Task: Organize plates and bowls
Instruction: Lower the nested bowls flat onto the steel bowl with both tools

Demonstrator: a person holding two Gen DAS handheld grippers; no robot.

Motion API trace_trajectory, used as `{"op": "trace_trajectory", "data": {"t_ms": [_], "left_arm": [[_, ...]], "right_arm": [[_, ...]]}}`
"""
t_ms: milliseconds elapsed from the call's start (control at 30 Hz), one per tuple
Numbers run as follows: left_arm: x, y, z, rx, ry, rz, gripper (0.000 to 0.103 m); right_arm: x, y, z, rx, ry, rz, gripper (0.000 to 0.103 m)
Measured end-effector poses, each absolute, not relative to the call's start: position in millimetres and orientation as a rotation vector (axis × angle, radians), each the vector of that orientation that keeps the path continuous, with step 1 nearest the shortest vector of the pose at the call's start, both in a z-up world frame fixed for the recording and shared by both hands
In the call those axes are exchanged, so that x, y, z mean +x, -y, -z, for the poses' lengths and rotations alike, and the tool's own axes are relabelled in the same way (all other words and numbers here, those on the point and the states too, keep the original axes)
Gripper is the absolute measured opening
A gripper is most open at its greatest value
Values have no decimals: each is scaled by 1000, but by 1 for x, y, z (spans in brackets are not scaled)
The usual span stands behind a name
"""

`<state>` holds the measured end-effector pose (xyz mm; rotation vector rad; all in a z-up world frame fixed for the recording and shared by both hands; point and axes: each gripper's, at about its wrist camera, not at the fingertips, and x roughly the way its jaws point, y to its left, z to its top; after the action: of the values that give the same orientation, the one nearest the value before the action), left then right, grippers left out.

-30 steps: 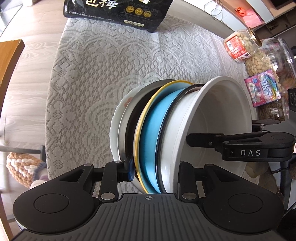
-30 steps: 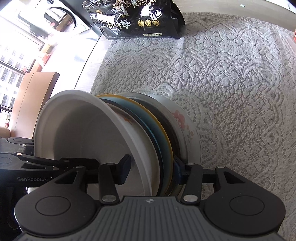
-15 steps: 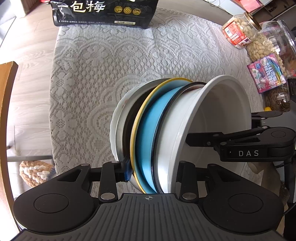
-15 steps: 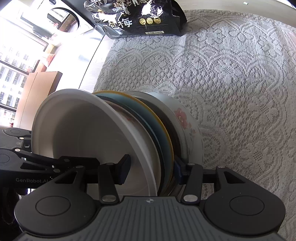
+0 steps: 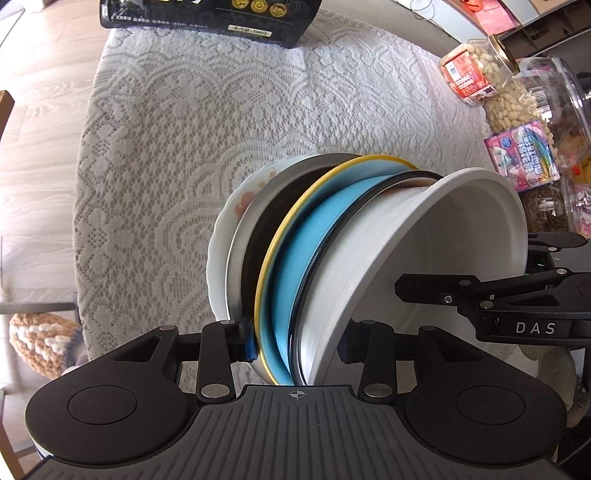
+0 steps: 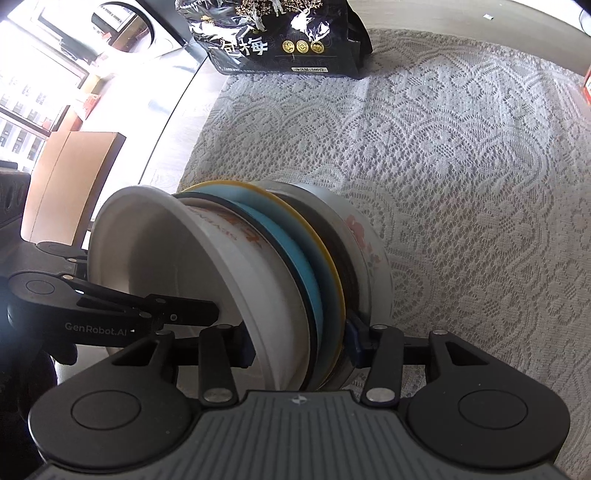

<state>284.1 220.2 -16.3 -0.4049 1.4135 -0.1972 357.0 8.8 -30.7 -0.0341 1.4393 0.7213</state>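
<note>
— Two claws on one stack of plates and bowls (image 5: pixel 332 266), tipped on edge over the lace-covered surface (image 5: pixel 184 147)?
— Yes. My left claw (image 5: pixel 299 347) is opening, its right pad clear of the white bowl (image 5: pixel 436 251). My right claw (image 6: pixel 299 343) is closing, pads pressing both sides of the stack.

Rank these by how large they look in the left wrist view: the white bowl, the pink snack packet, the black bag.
1. white bowl, nearest the camera, which inflates it
2. black bag, cut off by the frame, so unsure
3. pink snack packet
</note>
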Motion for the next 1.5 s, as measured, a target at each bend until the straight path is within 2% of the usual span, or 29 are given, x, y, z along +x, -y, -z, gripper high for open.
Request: {"op": "trace_trajectory", "data": {"t_ms": [233,300,433,833,1167,1500], "left_arm": [[283,-222,20,-431,-1412,206,42],[283,-221,18,-412,-1414,199,36],[282,-218,9,-370,-1406,196,37],[271,-222,-11,-333,-1367,161,36],[262,-195,-22,-121,-1336,103,37],[260,-192,-45,-108,-1279,107,35]], "right_arm": [[356,-7,21,-59,-1421,-706,43],[354,-5,11,-84,-1374,-694,44],[351,-7,-1,-89,-1341,-725,44],[350,-13,19,-51,-1379,-727,45],[342,-9,15,-55,-1350,-742,45],[336,1,8,-38,-1333,-750,45]]}}
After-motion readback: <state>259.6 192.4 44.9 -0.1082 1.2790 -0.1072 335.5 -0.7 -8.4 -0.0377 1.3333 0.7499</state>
